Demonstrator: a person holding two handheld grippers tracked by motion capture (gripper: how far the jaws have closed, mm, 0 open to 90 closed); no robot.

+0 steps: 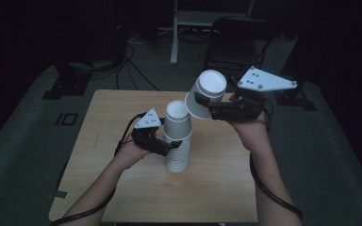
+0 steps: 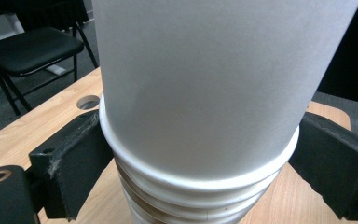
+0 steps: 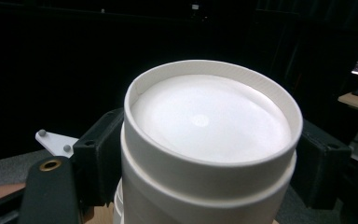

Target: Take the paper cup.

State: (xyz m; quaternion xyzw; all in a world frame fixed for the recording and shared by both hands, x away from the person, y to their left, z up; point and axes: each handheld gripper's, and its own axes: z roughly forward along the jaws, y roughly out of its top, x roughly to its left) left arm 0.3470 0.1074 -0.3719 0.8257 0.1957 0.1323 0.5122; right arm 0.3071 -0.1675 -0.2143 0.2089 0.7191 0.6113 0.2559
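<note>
Holding a single upturned white paper cup (image 1: 206, 94) up and right of the white paper-cup stack (image 1: 177, 139), the right gripper (image 1: 205, 104) grips it tilted; the left gripper (image 1: 166, 147) clamps the stack near the wooden table's (image 1: 122, 188) centre.

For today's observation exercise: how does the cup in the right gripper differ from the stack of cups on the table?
The single cup is lifted and tilted, clamped in the right gripper; the cup stack stands upright on the table, clamped by the left gripper. One cup alone; the other many, nested. Both are white paper, base up.
</note>
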